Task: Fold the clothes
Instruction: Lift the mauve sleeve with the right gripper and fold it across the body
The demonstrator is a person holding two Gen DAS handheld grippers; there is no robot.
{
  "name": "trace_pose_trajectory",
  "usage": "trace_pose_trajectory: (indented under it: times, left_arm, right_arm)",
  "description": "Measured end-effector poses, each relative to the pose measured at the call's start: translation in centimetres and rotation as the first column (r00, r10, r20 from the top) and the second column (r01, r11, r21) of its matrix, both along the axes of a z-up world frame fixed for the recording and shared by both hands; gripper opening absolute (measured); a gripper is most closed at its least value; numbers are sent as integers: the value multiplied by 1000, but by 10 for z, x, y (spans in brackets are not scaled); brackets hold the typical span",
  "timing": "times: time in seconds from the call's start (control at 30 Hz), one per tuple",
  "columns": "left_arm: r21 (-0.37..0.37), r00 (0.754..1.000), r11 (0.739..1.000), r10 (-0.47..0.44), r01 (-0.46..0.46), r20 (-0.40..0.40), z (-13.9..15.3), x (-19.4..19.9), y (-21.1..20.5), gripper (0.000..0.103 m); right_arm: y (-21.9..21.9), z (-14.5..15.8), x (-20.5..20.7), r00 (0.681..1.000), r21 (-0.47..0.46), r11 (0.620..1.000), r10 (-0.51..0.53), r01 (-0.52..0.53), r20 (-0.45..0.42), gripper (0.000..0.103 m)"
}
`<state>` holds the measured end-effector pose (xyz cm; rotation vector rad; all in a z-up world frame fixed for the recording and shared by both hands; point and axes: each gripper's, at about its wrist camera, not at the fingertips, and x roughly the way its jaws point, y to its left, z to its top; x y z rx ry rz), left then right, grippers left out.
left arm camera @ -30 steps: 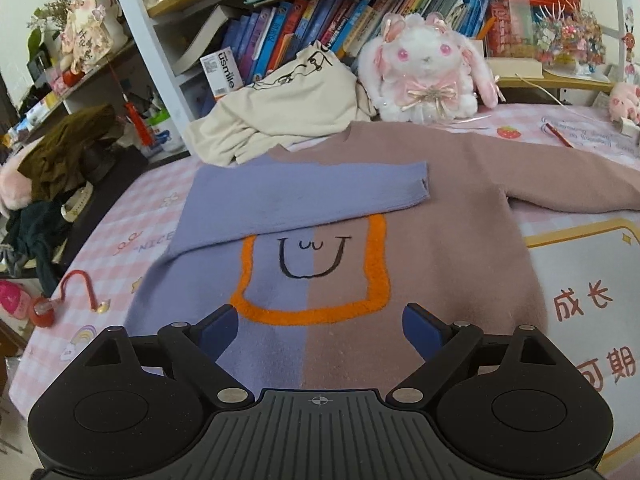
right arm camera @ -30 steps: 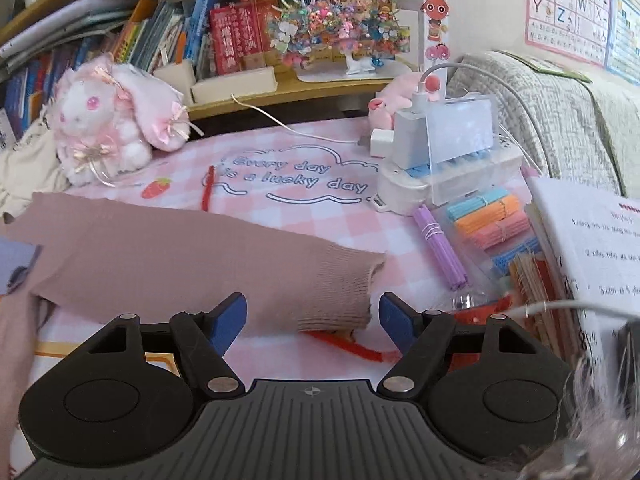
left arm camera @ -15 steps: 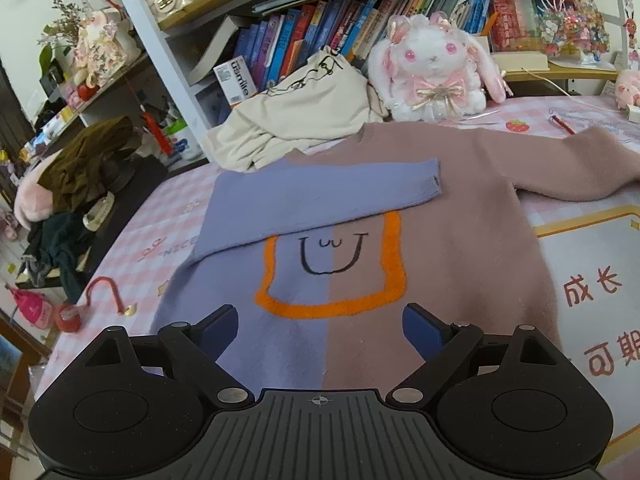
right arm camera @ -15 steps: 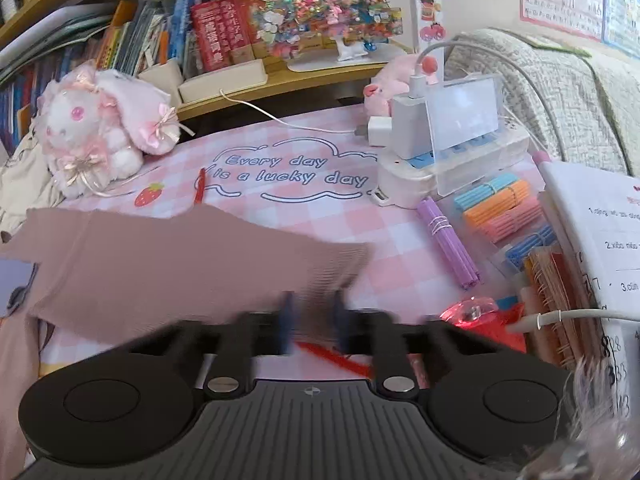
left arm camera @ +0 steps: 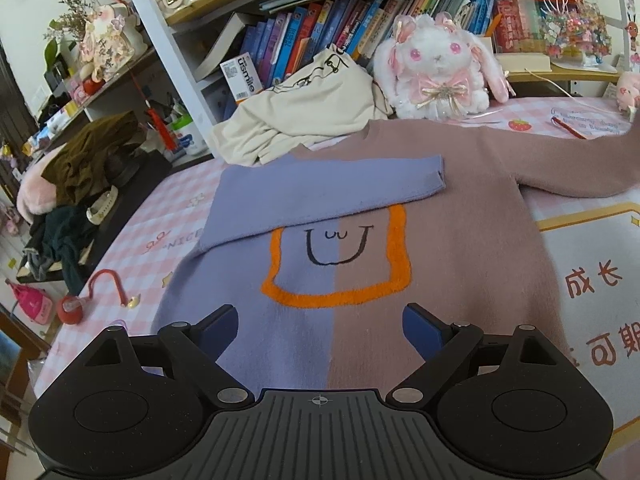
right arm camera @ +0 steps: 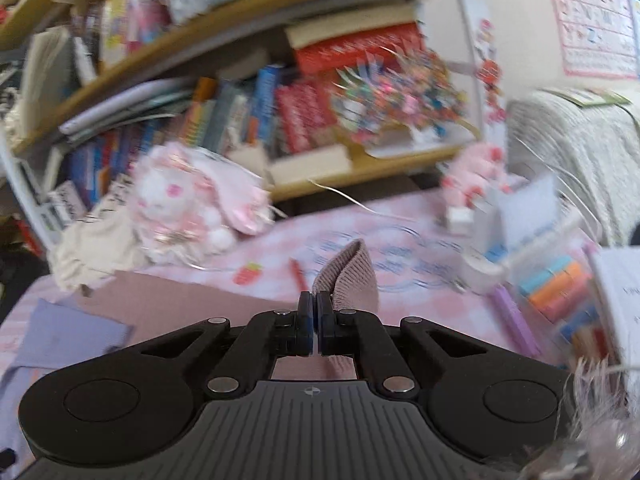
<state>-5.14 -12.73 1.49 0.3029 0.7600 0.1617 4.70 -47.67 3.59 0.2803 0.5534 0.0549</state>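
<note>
A half-purple, half-mauve sweater (left arm camera: 400, 240) with an orange square and a smiling face lies flat on the pink checked table. Its purple sleeve (left arm camera: 320, 188) is folded across the chest. Its mauve sleeve (left arm camera: 580, 168) stretches out to the right. My left gripper (left arm camera: 320, 322) is open and empty, just above the sweater's hem. My right gripper (right arm camera: 315, 308) is shut on the mauve sleeve's ribbed cuff (right arm camera: 352, 276), which stands up above the table. The right wrist view is motion-blurred.
A cream garment (left arm camera: 304, 116) and a white plush bunny (left arm camera: 436, 68) sit at the back by the bookshelf. A red cord with a charm (left arm camera: 108, 284) lies at left. A stationery box with coloured sticks (right arm camera: 552, 280) and a white power strip (right arm camera: 520, 216) stand at right.
My right gripper closed on the mauve sleeve's cuff and lifted it off the table. The left gripper stayed open and drew back a little from the sweater.
</note>
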Motion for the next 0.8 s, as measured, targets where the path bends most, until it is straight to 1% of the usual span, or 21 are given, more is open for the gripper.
trace_pose_trajectory:
  times: [0.23,0.43,0.63,0.8]
  left_arm:
    - [-15,1000,1000,20,-20,5,-1,-8,11,92]
    - [-22,1000,999,31,-30,7,-2,-12,26,92]
    - [-42,1000,999,14,-13,18,-3,-12,48,92]
    - [-33,999,999,-41,42,21,-4,-6,71,92]
  right_arm:
    - [33,24,6,994,-14,995,99,-98,53,3]
    - [62,39,11,984,-21,988,157,-156,81,3]
    - [93,45,15,983,-34,986,166,-163,81,3]
    - [122,48,20,985,-45,987,159,-156,72,3]
